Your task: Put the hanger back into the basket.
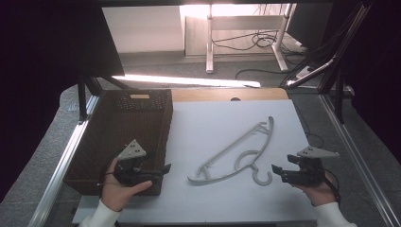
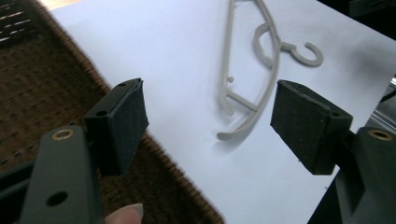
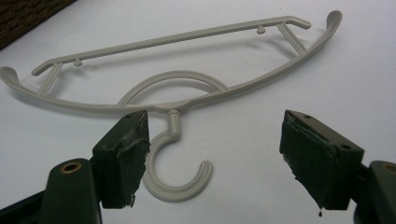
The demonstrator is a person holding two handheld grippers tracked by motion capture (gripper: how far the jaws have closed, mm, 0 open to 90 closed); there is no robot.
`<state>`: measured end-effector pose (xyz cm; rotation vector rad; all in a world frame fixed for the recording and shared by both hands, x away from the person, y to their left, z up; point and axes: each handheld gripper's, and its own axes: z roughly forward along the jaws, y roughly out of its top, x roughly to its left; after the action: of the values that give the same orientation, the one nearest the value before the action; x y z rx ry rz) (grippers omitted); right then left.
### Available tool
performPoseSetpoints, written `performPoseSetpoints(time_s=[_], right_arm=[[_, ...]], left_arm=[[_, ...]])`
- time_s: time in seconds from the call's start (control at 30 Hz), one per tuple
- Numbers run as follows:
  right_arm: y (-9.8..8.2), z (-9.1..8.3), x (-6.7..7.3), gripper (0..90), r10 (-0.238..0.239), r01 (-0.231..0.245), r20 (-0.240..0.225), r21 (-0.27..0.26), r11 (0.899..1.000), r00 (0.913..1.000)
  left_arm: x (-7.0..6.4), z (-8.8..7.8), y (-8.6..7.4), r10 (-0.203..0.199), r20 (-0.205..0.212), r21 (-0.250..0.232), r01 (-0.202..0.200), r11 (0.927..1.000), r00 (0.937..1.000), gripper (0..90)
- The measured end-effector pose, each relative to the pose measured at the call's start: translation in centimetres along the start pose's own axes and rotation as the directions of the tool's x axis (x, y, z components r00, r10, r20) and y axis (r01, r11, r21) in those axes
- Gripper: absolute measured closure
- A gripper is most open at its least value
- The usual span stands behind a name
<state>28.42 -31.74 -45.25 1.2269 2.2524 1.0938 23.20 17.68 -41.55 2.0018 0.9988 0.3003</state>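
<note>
A grey plastic hanger [image 1: 231, 146] lies flat on the white table [image 1: 213, 113], its hook toward the front right. My left gripper [image 1: 164, 169] is held at the front right corner of a dark wicker basket [image 1: 165, 127], pointing right toward the hanger. In the left gripper view its jaws [image 2: 208, 112] stand open and empty, with the hanger [image 2: 226, 60] beyond them and the basket [image 2: 42, 84] at the left. My right gripper [image 1: 274, 169] sits just right of the hook. In the right gripper view it [image 3: 215, 135] is open, with the hook [image 3: 173, 122] by its left pad.
The basket takes up the table's left side. Metal frame rails [image 1: 61, 161] run along both table sides. Behind the table are a desk's legs [image 1: 209, 42], floor cables and dark screens.
</note>
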Motion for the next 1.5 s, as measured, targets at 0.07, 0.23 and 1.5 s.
performPoseSetpoints(time_s=[0.07,0.23,1.5], right_arm=[[0.0,0.0,-0.1,24.8,0.001,-0.001,-0.001,0.002,1.0,1.0],[-0.1,0.1,-0.2,24.7,0.007,-0.007,0.001,0.007,1.0,1.0],[-0.4,0.4,-0.2,24.3,-0.002,0.002,0.006,0.029,1.0,1.0]], left_arm=[[-0.4,0.5,0.3,0.011,0.013,0.009,-0.011,0.9999,0.9999,26.9],[-1.2,1.6,0.8,0.028,0.033,0.022,-0.029,0.9993,0.9991,27.0],[-5.9,10.9,3.1,0.1,0.167,0.142,-0.124,0.982,0.9809,33.2]])
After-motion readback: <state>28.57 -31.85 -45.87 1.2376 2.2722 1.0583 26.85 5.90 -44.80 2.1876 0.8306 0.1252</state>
